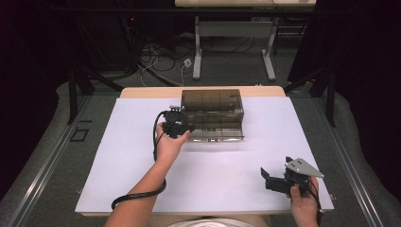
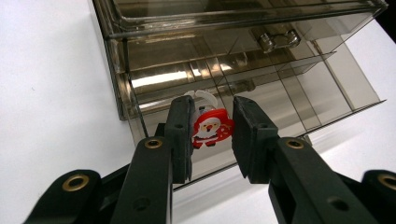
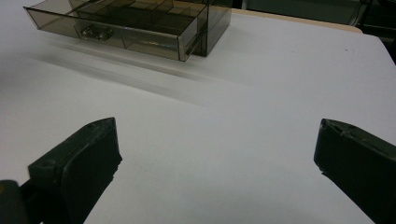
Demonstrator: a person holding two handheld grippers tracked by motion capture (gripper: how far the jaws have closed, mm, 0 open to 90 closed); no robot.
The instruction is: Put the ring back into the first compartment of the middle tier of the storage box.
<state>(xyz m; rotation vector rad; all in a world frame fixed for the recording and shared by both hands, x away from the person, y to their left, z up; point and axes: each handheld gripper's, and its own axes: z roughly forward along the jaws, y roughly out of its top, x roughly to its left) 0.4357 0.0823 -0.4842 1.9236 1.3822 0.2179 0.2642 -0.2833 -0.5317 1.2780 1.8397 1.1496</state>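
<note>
While clamped in left hand-held gripper (image 2: 212, 135), Santa charm (image 2: 212, 128): red, white-trimmed, small; right hand-held gripper (image 3: 217, 154) released.

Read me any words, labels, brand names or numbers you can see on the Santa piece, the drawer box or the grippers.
No readable text anywhere.
Santa figure, between the pads of the left hand-held gripper: a picture, no lettering.
Smoky clear drawer box: no label or number visible.
Right hand-held gripper: plain black jaws, no markings.
</note>
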